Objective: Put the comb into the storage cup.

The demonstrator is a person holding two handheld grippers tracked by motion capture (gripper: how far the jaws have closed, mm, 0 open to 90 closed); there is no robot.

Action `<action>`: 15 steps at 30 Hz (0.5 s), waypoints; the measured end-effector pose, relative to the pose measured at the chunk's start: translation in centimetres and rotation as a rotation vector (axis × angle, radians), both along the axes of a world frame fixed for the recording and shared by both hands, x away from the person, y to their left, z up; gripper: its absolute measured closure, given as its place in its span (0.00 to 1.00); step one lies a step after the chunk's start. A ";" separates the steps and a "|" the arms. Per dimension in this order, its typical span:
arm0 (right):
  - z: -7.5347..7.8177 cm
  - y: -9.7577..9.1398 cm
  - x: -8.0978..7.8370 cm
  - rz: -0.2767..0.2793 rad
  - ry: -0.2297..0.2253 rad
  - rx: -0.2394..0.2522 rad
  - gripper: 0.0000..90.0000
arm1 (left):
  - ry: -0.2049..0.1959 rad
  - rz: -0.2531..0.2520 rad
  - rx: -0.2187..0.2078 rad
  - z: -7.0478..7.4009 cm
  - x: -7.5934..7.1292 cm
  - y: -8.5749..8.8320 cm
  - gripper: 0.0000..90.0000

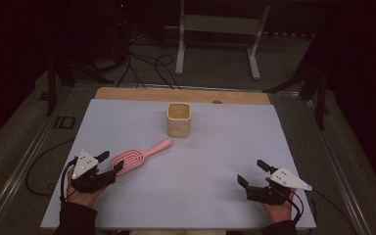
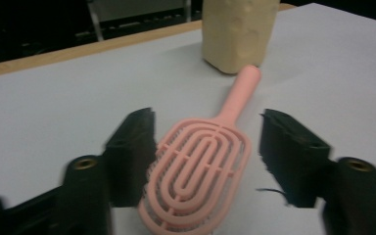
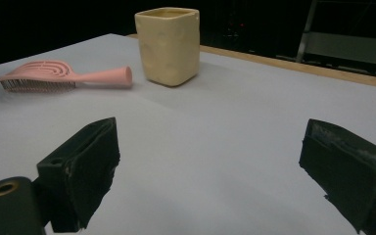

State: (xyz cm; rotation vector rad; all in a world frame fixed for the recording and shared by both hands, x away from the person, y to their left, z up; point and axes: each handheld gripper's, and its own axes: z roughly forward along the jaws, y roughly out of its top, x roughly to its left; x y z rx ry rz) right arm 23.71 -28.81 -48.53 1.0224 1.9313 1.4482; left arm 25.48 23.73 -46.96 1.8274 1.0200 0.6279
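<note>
The left gripper (image 2: 208,161) had its jaws about half open, one on each side of the head of the pink hairbrush (image 2: 200,171). In the left gripper view one jaw sat right against the edge of the brush head, while a clear gap showed between the other jaw and the brush, so the brush was not clamped. The hairbrush lay flat on the white surface (image 1: 215,161), bristles down, its handle pointing away from the jaws toward the cream square cup (image 1: 178,119). The cup stood upright just beyond the handle's tip, near the far middle of the surface, apart from the brush. In the high view the left gripper (image 1: 110,162) sat at the near left, held by a hand (image 1: 83,193) in a dark sleeve. The right gripper (image 1: 252,172) rested at the near right, well apart from brush and cup, its jaws spread wide with nothing between them but bare surface.
</note>
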 end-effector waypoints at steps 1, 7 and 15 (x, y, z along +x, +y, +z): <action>0.0 0.0 0.0 0.000 0.001 0.001 0.09 | 0.014 -0.014 -0.004 -0.1 0.1 0.0 0.53; 0.0 0.0 0.0 -0.001 0.002 0.001 0.09 | 0.061 -0.046 -0.024 -0.4 0.4 -0.1 0.75; 0.0 0.0 0.0 0.000 0.005 -0.002 0.09 | 0.117 -0.079 -0.014 -1.2 0.7 -0.6 1.00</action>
